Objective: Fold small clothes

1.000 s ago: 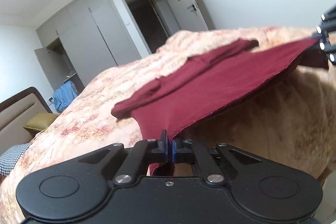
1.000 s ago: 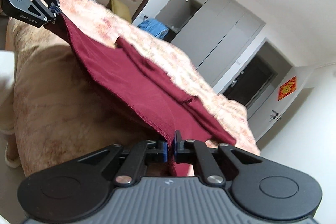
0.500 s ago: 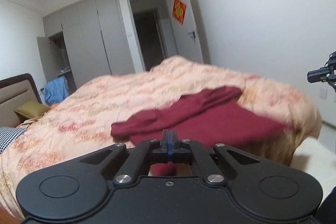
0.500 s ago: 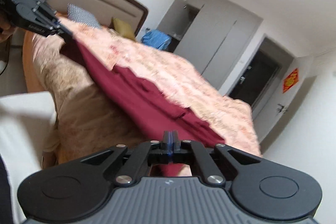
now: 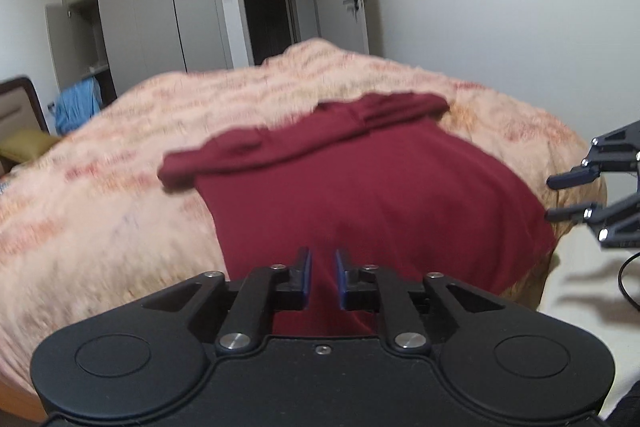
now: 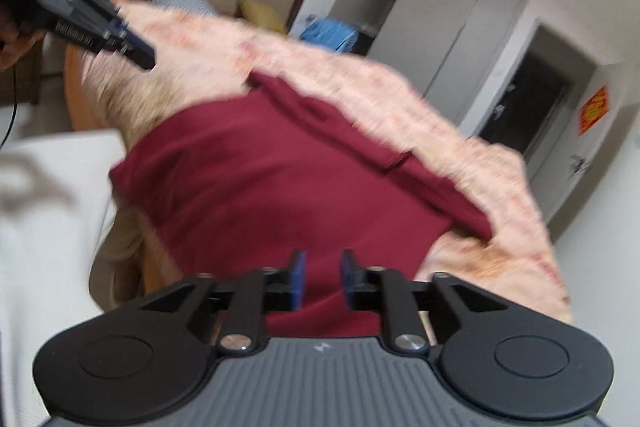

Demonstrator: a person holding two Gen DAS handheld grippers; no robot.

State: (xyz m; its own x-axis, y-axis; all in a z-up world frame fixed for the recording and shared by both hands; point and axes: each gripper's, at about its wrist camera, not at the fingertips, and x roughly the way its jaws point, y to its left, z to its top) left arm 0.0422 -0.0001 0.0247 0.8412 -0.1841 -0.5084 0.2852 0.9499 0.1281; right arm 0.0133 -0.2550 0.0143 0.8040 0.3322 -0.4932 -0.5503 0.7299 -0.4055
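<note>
The dark red knit garment [image 5: 372,195] lies spread on the peach floral bedspread [image 5: 120,163] just ahead of both grippers, sleeves bunched along its far edge. The left gripper [image 5: 320,277] and right gripper [image 6: 322,277] stand slightly parted, holding nothing. Judging by this, folding has barely begun.

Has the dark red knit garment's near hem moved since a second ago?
Yes. The dark red knit garment has dropped from both grippers onto the peach floral bedspread, hem draping its edge.

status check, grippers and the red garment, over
Left gripper open, empty. Right gripper open, empty. Maroon garment lying on bedspread, hem over the edge. Nothing blocking.
</note>
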